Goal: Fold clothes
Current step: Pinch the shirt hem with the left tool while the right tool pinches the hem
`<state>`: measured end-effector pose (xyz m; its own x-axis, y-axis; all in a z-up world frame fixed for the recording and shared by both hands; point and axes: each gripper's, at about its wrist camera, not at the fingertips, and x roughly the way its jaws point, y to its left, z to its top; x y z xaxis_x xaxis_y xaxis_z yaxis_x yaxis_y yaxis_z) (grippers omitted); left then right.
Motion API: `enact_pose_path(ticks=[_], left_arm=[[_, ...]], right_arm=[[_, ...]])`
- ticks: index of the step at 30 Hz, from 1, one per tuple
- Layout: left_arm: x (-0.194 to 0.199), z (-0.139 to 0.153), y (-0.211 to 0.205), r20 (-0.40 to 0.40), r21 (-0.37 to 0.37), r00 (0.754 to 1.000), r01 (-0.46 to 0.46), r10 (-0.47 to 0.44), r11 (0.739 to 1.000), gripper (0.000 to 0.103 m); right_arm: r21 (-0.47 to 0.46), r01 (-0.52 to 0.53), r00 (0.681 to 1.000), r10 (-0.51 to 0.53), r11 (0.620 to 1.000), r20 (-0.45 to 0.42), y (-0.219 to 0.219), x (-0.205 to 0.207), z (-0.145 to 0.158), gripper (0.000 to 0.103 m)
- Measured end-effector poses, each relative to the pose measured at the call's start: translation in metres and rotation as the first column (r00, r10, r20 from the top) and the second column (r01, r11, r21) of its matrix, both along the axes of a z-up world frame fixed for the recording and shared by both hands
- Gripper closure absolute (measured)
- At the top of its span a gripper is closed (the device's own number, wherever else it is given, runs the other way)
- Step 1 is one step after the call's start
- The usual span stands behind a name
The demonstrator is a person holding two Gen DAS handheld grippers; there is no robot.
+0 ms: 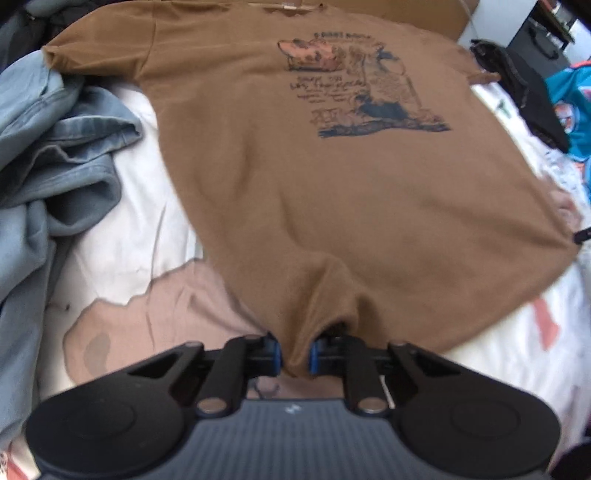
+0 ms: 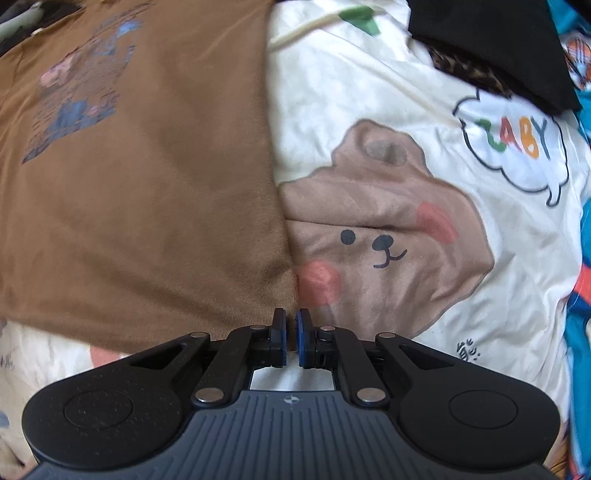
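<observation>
Left gripper (image 1: 294, 356) on brown T-shirt (image 1: 314, 192) hem

Brown t-shirt (image 1: 332, 206) with a navy-and-pink graphic, cream bedsheet (image 2: 369, 92) with a tan cartoon bear (image 2: 388, 236), grey-blue hoodie (image 1: 48, 166).

A bed carries a cream bedsheet (image 2: 369, 92) printed with a brown bear face (image 2: 376, 236) and a "BABY" speech bubble (image 2: 517, 144). Beyond its far edge stands what may be a cardboard box (image 1: 417, 18). Soft daylight falls evenly.
</observation>
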<state>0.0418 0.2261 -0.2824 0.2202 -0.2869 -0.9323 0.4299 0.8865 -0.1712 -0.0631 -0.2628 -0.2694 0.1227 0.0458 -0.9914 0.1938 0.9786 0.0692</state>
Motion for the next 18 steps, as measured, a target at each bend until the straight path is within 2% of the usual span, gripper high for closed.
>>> enact_pose_path(ticks=[4, 10, 16, 18], left_arm=[[-0.006, 0.026, 0.02, -0.053, -0.078, 0.999, -0.016, 0.011, 0.997, 0.09], [-0.009, 0.048, 0.039, -0.082, -0.097, 0.996, -0.03, 0.022, 0.995, 0.094], [0.004, 0.045, 0.062, -0.11, -0.155, 0.98, -0.183, 0.167, 0.971, 0.094], [0.008, 0.035, 0.066, -0.123, -0.153, 0.97, -0.228, 0.21, 0.962, 0.094]], right_arm=[[0.017, -0.026, 1.0, 0.026, 1.0, 0.001, -0.004, 0.002, 0.016, 0.099], [0.022, -0.077, 0.997, 0.077, 0.997, -0.006, -0.002, 0.006, 0.03, 0.099], [0.011, -0.058, 0.998, 0.057, 0.998, 0.03, -0.003, 0.008, 0.025, 0.099], [0.002, -0.043, 0.998, 0.042, 0.999, 0.036, -0.004, 0.007, 0.018, 0.099]])
